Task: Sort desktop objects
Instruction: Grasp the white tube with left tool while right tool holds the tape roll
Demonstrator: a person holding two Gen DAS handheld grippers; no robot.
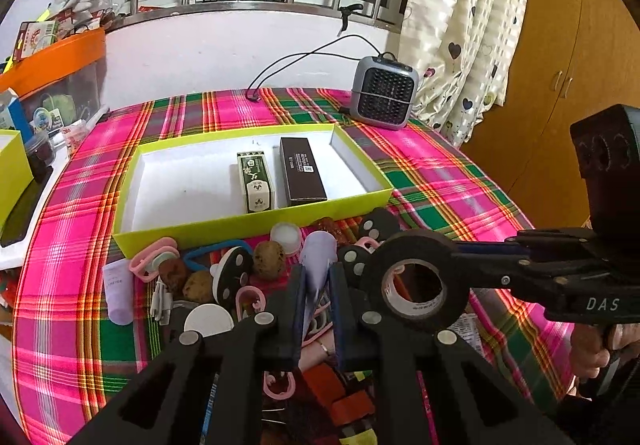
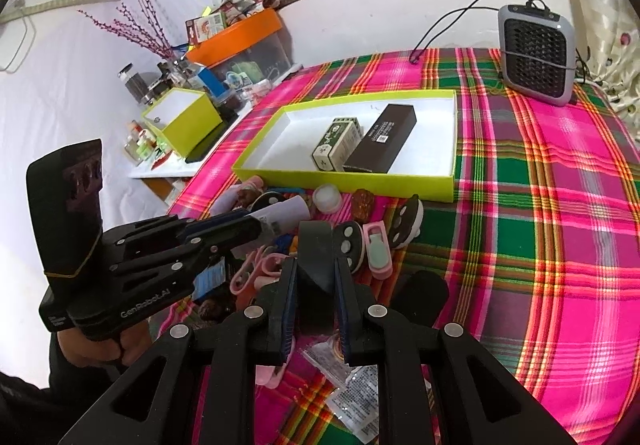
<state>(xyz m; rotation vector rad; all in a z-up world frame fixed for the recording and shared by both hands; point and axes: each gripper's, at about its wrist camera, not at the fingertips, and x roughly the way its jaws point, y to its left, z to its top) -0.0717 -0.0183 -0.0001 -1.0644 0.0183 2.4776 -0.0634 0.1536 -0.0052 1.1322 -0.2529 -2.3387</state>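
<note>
Lavender plastic, a small tube (image 1: 318, 265), is clamped between the fingers of the left gripper (image 1: 318, 285) and held just above the heap of odds and ends at the near edge of the tablecloth (image 1: 440, 181). A black roll of tape (image 1: 416, 281) is pinched by its rim in the right gripper (image 2: 316, 265), also over the heap.

By the look of it, both items are meant for the lime-green tray (image 1: 248, 223) just beyond the pile. The tube would best be carried clear of the near wall before being lowered, then laid flat on the bare white floor to the left of the boxes. The grip should be eased only once the tube rests on the floor. The tape, held edge-on, is likely to roll if dropped, so it should be tipped flat first, and the two grippers kept from crossing.

Inside the tray a green-and-white carton (image 1: 255, 181) and a dark brown box (image 1: 302, 171) lie side by side, right of centre. A second lime-green box (image 2: 182, 121) is seen on the side shelf, its contents hidden.
</note>
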